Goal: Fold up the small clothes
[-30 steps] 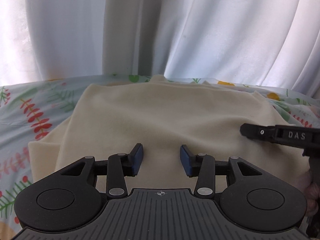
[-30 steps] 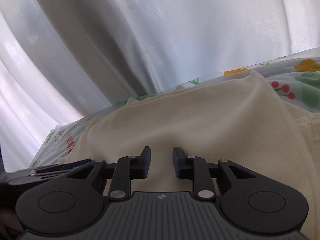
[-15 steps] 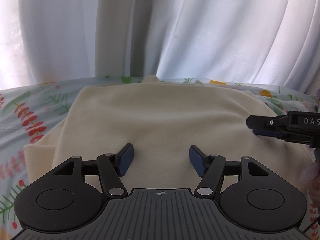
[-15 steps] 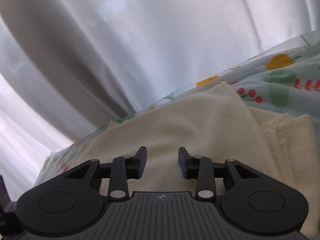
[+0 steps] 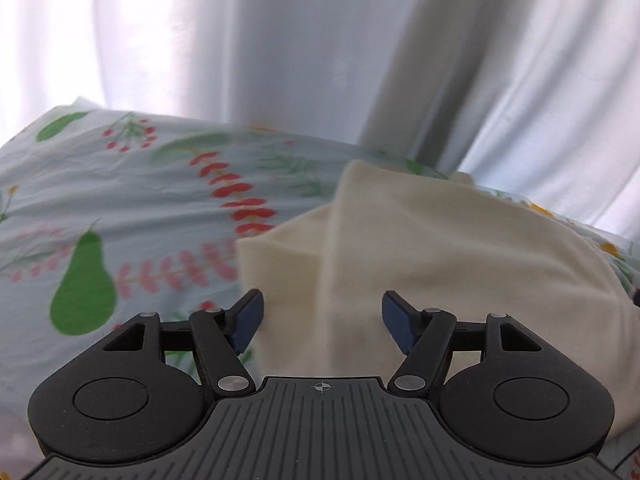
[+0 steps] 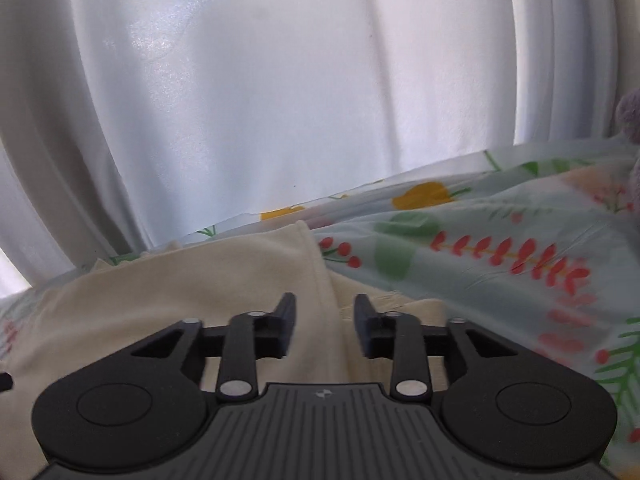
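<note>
A cream garment (image 5: 460, 256) lies folded on the floral sheet (image 5: 120, 208). In the left wrist view my left gripper (image 5: 322, 320) is wide open and empty, just above the garment's left edge, where a lower layer sticks out. In the right wrist view the same garment (image 6: 192, 292) fills the lower left. My right gripper (image 6: 324, 326) is open and empty over its right edge, where a frayed lower layer (image 6: 396, 304) shows.
White curtains (image 5: 320, 48) hang close behind the bed in both views (image 6: 280, 100). The floral sheet (image 6: 500, 264) spreads to the right of the garment. A grey plush object (image 6: 630, 120) sits at the far right edge.
Both grippers have opened wider and swung outward: the left toward the garment's left edge, the right toward its right edge. The right gripper is no longer in the left wrist view.
</note>
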Demonstrator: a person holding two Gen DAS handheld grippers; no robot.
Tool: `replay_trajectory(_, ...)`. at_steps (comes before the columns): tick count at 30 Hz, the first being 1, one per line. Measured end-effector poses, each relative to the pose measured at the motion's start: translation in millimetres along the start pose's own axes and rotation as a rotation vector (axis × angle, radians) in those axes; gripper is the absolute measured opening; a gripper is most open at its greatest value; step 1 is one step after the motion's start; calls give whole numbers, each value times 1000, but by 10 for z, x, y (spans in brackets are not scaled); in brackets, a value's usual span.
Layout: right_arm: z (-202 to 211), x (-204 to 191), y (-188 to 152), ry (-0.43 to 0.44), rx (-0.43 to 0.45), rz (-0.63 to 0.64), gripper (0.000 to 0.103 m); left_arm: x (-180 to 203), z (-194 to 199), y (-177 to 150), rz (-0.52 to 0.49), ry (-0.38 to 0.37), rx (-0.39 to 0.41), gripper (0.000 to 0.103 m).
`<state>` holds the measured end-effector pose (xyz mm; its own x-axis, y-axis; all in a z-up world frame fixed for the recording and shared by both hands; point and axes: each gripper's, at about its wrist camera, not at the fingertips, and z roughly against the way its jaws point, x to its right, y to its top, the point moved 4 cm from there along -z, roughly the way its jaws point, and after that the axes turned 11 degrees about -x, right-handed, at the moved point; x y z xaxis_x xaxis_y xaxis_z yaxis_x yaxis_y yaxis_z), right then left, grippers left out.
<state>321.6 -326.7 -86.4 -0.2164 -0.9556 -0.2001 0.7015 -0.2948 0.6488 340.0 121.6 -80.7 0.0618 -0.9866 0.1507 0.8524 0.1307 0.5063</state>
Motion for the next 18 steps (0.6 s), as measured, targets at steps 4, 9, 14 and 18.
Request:
replay_trajectory(4, 361, 32, -247, 94, -23, 15, 53, -367, 91, -85, 110, -86, -58, 71)
replay_trajectory(9, 744, -39, -532, 141, -39, 16, 52, -432, 99, -153, 144, -212, -114, 71)
replay_trajectory(14, 875, -253, -741, 223, -93, 84, 41, -398, 37, -153, 210, -318, -140, 64)
replay_trajectory(18, 827, -467, -904, 220, -139, 168, 26, -363, -4, -136, 224, -352, -158, 61)
